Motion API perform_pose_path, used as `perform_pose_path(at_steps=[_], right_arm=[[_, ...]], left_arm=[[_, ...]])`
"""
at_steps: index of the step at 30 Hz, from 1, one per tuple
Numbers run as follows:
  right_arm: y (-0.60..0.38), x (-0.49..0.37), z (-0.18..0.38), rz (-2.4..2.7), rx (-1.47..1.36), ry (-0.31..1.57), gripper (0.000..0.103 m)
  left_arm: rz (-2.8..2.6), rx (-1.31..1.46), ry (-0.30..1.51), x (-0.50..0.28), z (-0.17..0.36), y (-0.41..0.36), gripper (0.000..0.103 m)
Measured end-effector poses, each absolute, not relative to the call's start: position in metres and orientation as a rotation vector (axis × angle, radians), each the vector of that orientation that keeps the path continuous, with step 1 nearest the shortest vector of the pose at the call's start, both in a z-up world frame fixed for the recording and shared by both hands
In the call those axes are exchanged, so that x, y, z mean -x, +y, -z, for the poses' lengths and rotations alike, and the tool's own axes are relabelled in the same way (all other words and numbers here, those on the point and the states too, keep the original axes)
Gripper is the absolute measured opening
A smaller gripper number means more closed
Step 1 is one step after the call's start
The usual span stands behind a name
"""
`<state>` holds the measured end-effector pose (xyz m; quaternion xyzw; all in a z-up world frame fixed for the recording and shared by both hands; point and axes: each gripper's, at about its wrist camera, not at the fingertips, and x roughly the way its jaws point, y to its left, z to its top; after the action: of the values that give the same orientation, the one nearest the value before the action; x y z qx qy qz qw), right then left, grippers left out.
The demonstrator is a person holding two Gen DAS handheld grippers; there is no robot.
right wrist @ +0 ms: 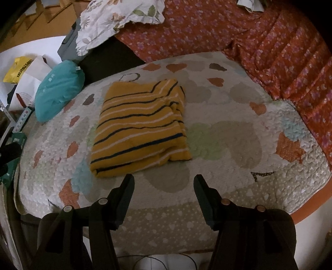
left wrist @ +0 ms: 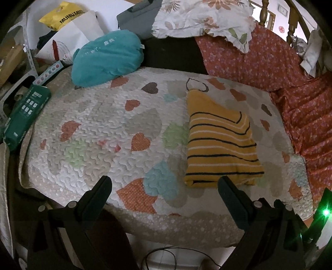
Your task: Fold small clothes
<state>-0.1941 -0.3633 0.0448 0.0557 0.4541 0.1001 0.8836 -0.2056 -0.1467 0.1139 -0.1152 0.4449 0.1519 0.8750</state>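
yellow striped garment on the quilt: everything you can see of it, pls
The yellow striped garment is mustard knit fabric with thin dark and white stripes, plain yellow at its far end. It is folded into a compact, roughly rectangular stack, layered edges showing along its right side and near end. It lies flat on the heart-patterned quilt, clear of the teal pillow. Neither gripper touches it: both sit open just short of its near edge.

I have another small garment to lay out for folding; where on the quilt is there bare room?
The heart-print quilt is bare between the folded yellow striped top and the green box, below the teal pillow. A smaller bare patch lies between the top and the red floral sheet. The far edge is crowded with the floral pillow and bags.
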Motion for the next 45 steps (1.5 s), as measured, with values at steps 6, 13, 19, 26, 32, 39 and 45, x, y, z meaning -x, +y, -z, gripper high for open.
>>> perform_pose_path(at_steps=[6,13,19,26,32,39,45], right_arm=[[-0.363,0.199,-0.049,-0.223,-0.116,0.931,0.065],[-0.371,0.169,-0.051,-0.26,-0.138,0.943,0.066],[-0.392,0.078,-0.037,-0.302,-0.306,1.011,0.078],[-0.398,-0.017,0.014,-0.28,-0.421,1.1,0.078],[-0.399,-0.063,0.061,-0.307,-0.642,1.204,0.081],[-0.379,-0.069,0.061,-0.426,-0.788,1.239,0.038],[-0.378,-0.056,0.028,-0.516,-0.839,1.196,0.031]], left_arm=[[-0.327,0.233,0.918,0.218,-0.118,-0.143,0.102],[-0.253,0.317,0.981,0.186,-0.096,-0.119,0.102],[-0.178,0.404,1.051,0.113,-0.055,-0.081,0.102],[-0.019,0.641,1.145,0.034,-0.004,-0.067,0.102],[0.062,0.735,1.248,-0.017,0.042,-0.085,0.102],[0.094,0.7,1.309,-0.029,0.046,-0.117,0.063],[0.121,0.659,1.267,-0.013,0.007,-0.112,0.043]])
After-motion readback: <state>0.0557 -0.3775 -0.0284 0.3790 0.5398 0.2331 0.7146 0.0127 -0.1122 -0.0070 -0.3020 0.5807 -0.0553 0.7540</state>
